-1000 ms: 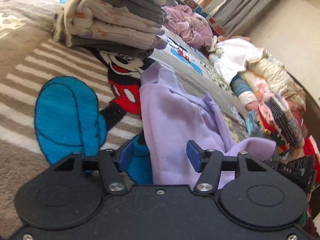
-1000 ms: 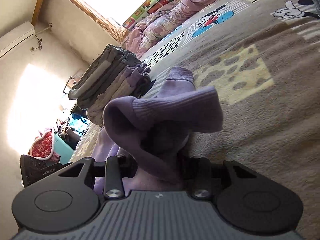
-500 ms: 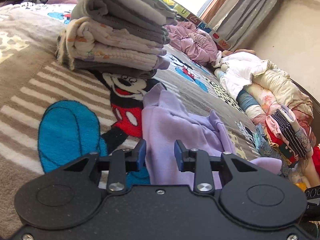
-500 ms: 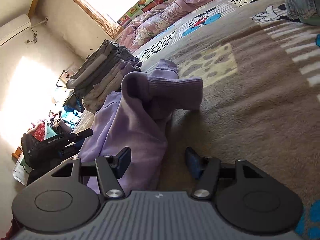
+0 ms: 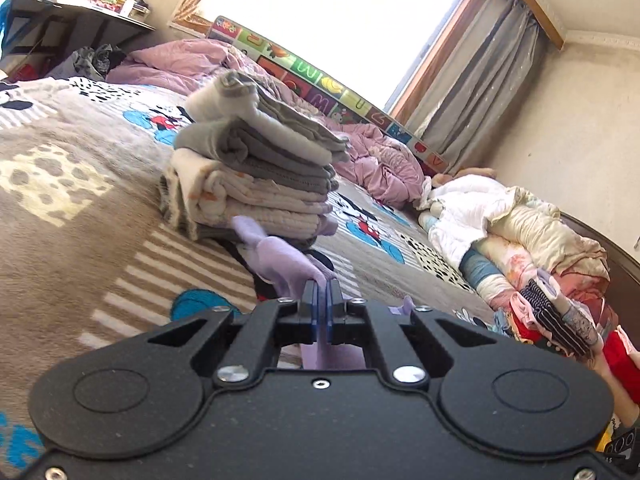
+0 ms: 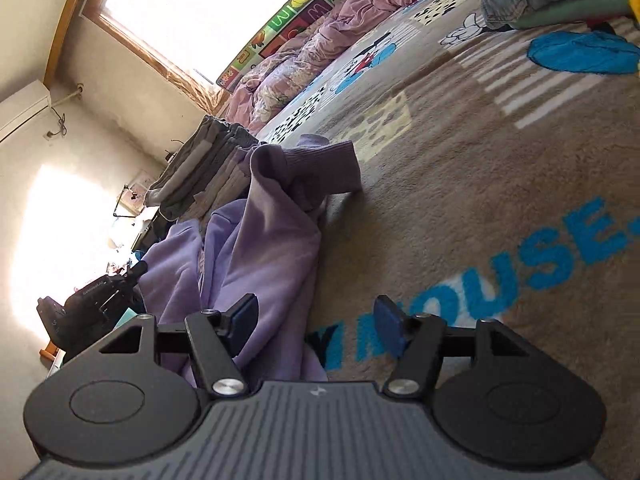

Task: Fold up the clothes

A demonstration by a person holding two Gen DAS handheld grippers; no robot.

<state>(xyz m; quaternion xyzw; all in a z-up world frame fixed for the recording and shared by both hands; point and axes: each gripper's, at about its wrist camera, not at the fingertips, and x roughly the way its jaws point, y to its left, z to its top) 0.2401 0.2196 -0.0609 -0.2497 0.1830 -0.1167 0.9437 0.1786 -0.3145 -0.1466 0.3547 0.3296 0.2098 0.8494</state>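
The lilac sweatshirt (image 6: 256, 264) lies crumpled on the bed's plush cartoon blanket (image 6: 500, 184), its ribbed cuff (image 6: 328, 168) folded over at the far end and resting on the brown pile. In the left wrist view a fold of the same garment (image 5: 284, 264) rises from the blanket into the left tool (image 5: 320, 300), whose blue pads are pressed together on the fabric; more lilac cloth shows below, behind the closed jaws. The right tool (image 6: 316, 328) stands open, and its jaws have just been opening. The near edge of the sweatshirt lies between its pads without being pinched: the left pad sits against the cloth, the right pad is clear of it, above the blue lettering on the blanket.

Just beyond the garment, at the far side, stands a stack of folded clothes (image 5: 256, 172) in grey, cream and white, upright and touching the blanket. In the right wrist view the same stack (image 6: 204, 168) appears behind the sweatshirt's raised sleeve. A pink quilt (image 5: 372, 160) lies bunched along the far edge of the bed under the window (image 5: 340, 20). To the right, a heap of unfolded laundry (image 5: 532, 264) lies along the bed's edge, well apart from the sweatshirt. Grey curtains (image 5: 480, 88) hang at the window's right side.
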